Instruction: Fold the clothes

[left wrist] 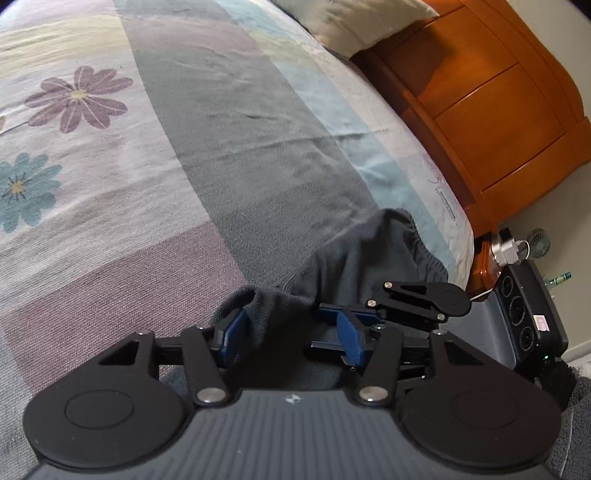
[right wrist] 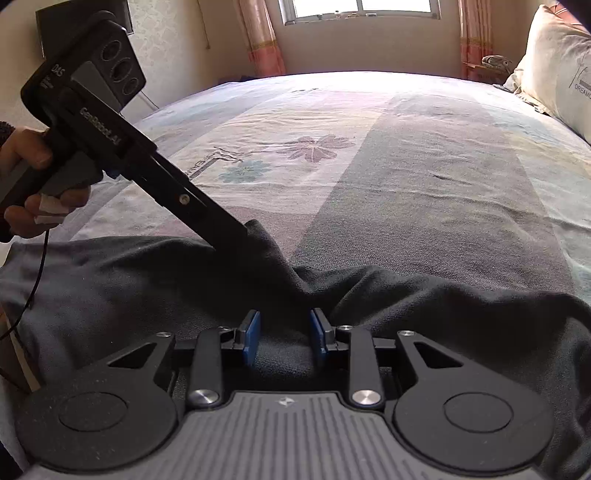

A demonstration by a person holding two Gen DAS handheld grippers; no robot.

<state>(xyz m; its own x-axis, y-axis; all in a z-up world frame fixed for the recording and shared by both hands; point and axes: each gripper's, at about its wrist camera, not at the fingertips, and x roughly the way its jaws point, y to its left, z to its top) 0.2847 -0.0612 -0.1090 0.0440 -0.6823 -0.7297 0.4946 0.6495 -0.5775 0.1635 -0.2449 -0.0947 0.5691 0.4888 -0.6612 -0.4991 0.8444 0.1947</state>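
Observation:
A dark grey garment lies on the bed near its front edge; it also shows in the left wrist view, with an elastic waistband at its far end. My left gripper is open, its blue pads either side of a raised fold of the cloth. In the right wrist view the left gripper reaches down onto a lifted peak of the garment. My right gripper is open, with cloth lying between its blue pads. The right gripper sits just right of the left one.
The bed sheet has grey and pastel stripes with flower prints. A pillow lies at the far right. A wooden headboard stands beyond the bed's edge. A window with curtains is on the far wall.

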